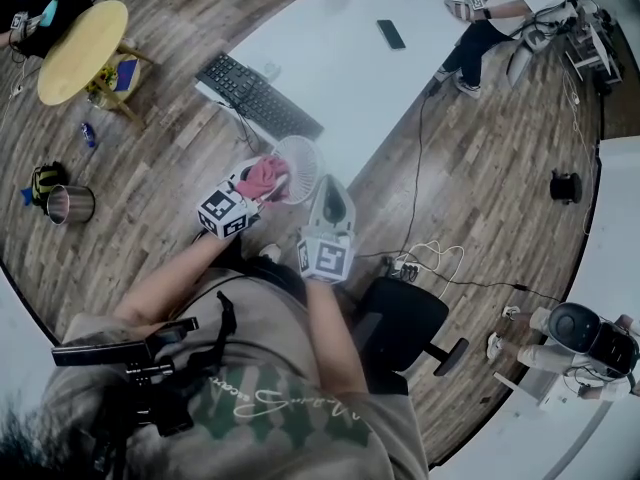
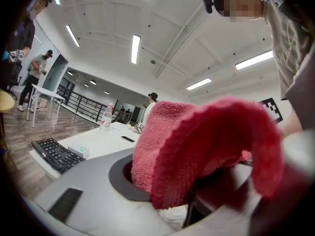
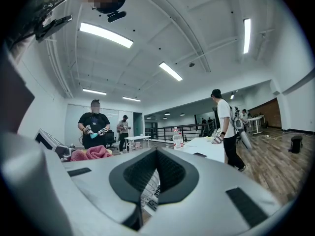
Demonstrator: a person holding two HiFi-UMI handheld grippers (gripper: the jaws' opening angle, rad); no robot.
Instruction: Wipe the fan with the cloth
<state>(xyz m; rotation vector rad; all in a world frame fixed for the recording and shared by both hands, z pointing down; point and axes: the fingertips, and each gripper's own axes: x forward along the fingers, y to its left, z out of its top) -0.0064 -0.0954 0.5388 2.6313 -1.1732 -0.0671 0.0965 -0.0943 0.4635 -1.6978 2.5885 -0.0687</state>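
A small white fan with a round wire grille stands at the near corner of the white table. My left gripper is shut on a pink cloth, which lies against the fan's left side. In the left gripper view the cloth drapes over the jaws and hides their tips. My right gripper is shut, with its tips at the fan's right rim. Whether it pinches the rim I cannot tell. In the right gripper view the grille shows through the slit below the closed pads, and the cloth sits at the left.
A black keyboard and a phone lie on the table. A black office chair stands to my right beside floor cables. A round yellow table and a metal cup are on the left. Another person stands at the table's far end.
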